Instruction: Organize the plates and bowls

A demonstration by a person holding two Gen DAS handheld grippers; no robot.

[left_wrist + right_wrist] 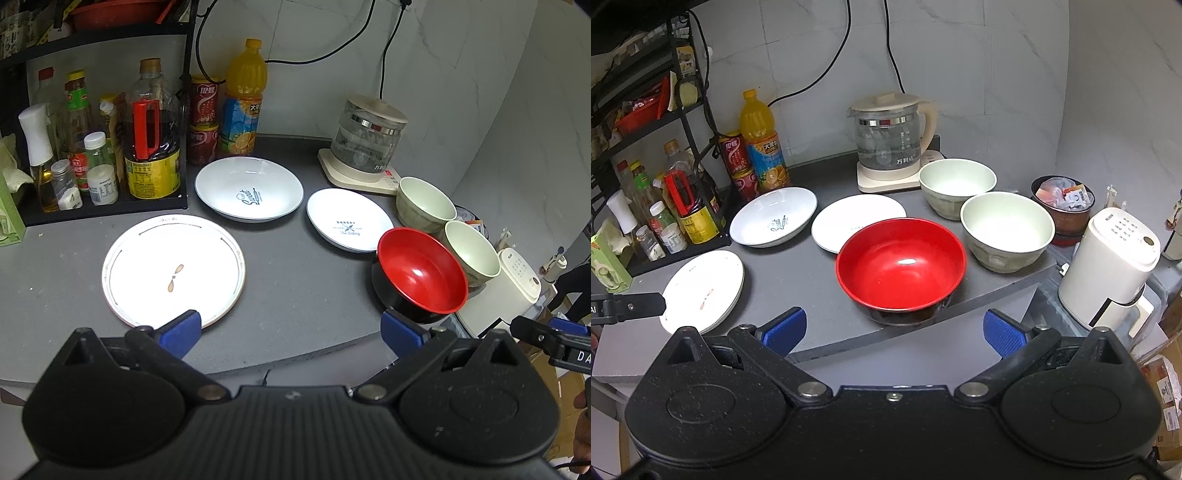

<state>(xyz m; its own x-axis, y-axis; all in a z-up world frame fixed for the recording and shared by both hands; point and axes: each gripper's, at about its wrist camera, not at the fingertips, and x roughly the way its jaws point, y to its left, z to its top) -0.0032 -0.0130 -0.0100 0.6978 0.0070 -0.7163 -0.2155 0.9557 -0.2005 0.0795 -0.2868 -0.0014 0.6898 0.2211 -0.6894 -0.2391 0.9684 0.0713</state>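
Countertop (798,280): grey, curved front edge.
Rack (110,206): black, holds condiment bottles.
Juice bottle (761,140): orange, upright beside stacked red cans (738,166).
Kettle (890,144): glass, on cream base.
White appliance (1108,273): off counter's right end.

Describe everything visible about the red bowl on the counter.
The red bowl is glossy red inside and black outside, smooth and lacquer-like. It stands upright and empty near the front edge of the grey counter, in front of a white plate and left of a pale green bowl. Neither gripper touches it.
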